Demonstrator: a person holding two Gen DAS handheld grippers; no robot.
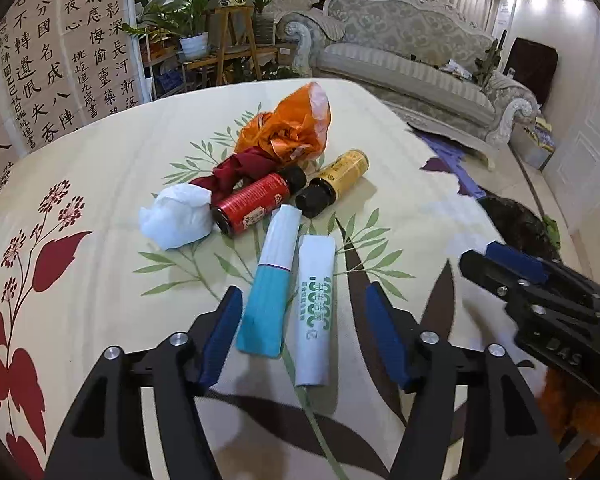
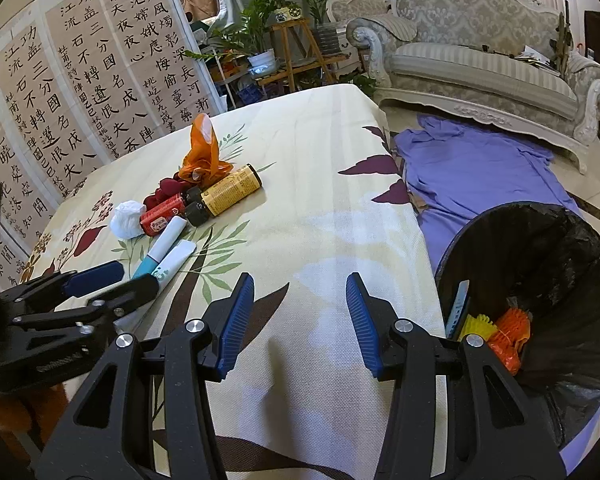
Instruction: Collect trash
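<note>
Trash lies in a cluster on the cloth-covered table [image 1: 100, 184]: a blue-and-white tube [image 1: 269, 288], a white tube with green print [image 1: 315, 312], a red bottle [image 1: 256, 202], a yellow bottle [image 1: 336, 180], a white tissue wad [image 1: 176, 216], a dark red cloth [image 1: 228, 172] and an orange plastic bag [image 1: 296, 120]. My left gripper [image 1: 304, 300] is open, its jaws either side of the two tubes' near ends. My right gripper [image 2: 300, 284] is open and empty above bare cloth. A black-lined bin [image 2: 540, 280] stands right of the table, holding orange and yellow trash [image 2: 504, 332].
A purple cloth [image 2: 480, 168] lies on the floor beyond the bin. A pale sofa [image 2: 480, 64] stands at the back right, plants on a wooden stand [image 2: 288, 40] behind the table, a calligraphy screen [image 2: 80, 80] to the left.
</note>
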